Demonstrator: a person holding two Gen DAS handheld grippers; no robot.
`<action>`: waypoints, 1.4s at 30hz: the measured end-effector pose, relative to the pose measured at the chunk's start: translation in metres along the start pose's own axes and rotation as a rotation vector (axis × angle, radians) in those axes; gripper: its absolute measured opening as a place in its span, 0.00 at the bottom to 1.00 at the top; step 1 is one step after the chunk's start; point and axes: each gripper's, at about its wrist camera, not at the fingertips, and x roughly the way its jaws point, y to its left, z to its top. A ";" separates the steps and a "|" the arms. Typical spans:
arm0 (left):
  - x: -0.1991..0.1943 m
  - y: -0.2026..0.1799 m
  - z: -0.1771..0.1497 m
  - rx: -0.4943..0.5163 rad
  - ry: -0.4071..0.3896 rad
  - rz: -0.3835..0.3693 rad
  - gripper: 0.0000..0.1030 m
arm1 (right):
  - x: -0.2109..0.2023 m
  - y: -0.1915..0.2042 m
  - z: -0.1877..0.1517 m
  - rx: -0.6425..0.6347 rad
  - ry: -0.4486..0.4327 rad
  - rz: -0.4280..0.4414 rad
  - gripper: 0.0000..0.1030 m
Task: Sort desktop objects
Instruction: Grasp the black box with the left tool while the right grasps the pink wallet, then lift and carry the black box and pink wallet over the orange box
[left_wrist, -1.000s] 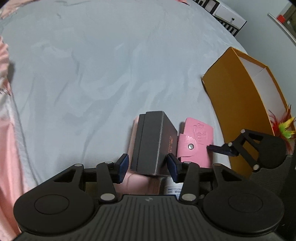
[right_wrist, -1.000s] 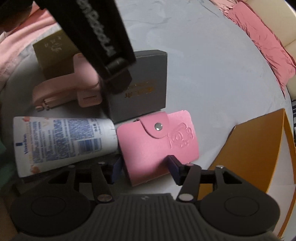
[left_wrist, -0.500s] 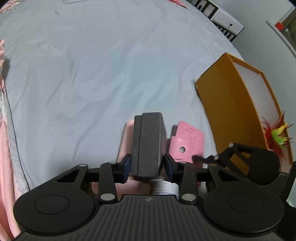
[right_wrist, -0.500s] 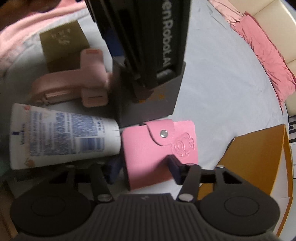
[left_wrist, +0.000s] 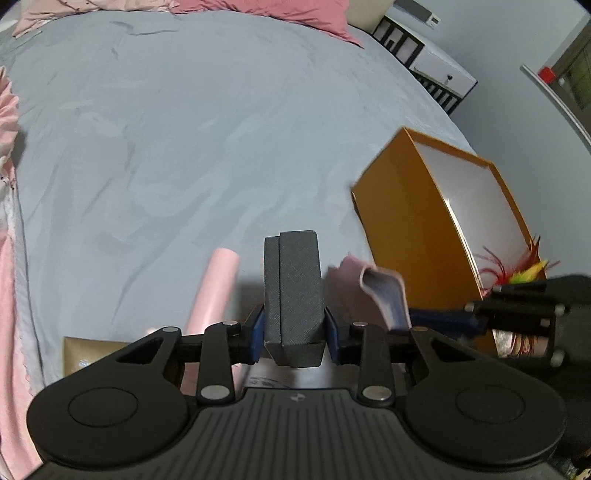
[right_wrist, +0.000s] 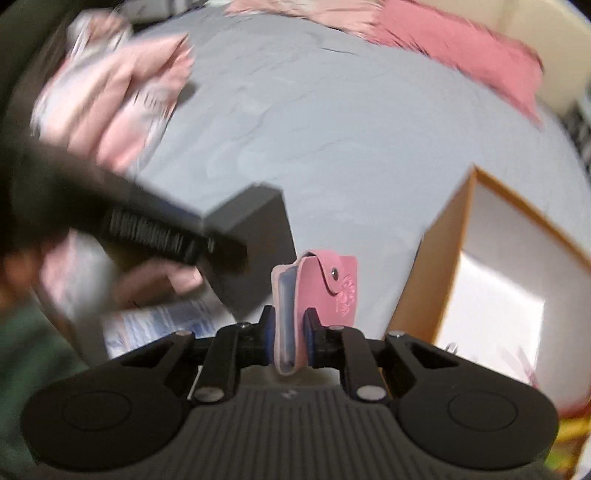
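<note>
- Your left hand-held gripper (left_wrist: 294, 328) is clamped on the grey box (left_wrist: 294, 291), which stands on edge between the blue pads, in the lower middle of the left view. Only its lower end is pinched, so I judge a quick swing could let it pivot or slide out.
- Your right hand-held gripper (right_wrist: 288, 328) is closed on the pink card wallet (right_wrist: 314, 295), held upright at the centre of the right view. The grip squeezes the soft spine end, and the snapped flap bulges open above; I expect the leaves to splay or the wallet to twist if you tilt it.
- The two grippers are near each other: the left one with its box crosses the left middle of the right view, just beside the wallet. Moving both at once risks a knock that loosens either hold.
- The orange box (left_wrist: 436, 229) sits at the right of the left view with its open white inside showing. Its near wall stands tall, so a low approach would likely catch the rim or shove the box across the bed (left_wrist: 184, 129).
- Below the left gripper lie a pink tool (left_wrist: 214, 288) and a gold box (left_wrist: 88, 350); a dropped box would land on them.
- The open room is the grey sheet in the upper left and centre of both views; the feathers (left_wrist: 524, 269) crowd the right edge.
</note>
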 end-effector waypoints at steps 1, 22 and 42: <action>0.003 -0.004 -0.001 0.008 0.003 0.009 0.36 | -0.001 -0.005 0.000 0.044 0.002 0.010 0.16; 0.024 -0.022 0.008 0.061 0.069 0.048 0.47 | 0.029 -0.024 0.016 0.135 -0.020 -0.072 0.21; 0.024 -0.024 -0.002 -0.010 0.098 0.058 0.38 | 0.041 -0.029 0.035 0.145 0.023 -0.045 0.19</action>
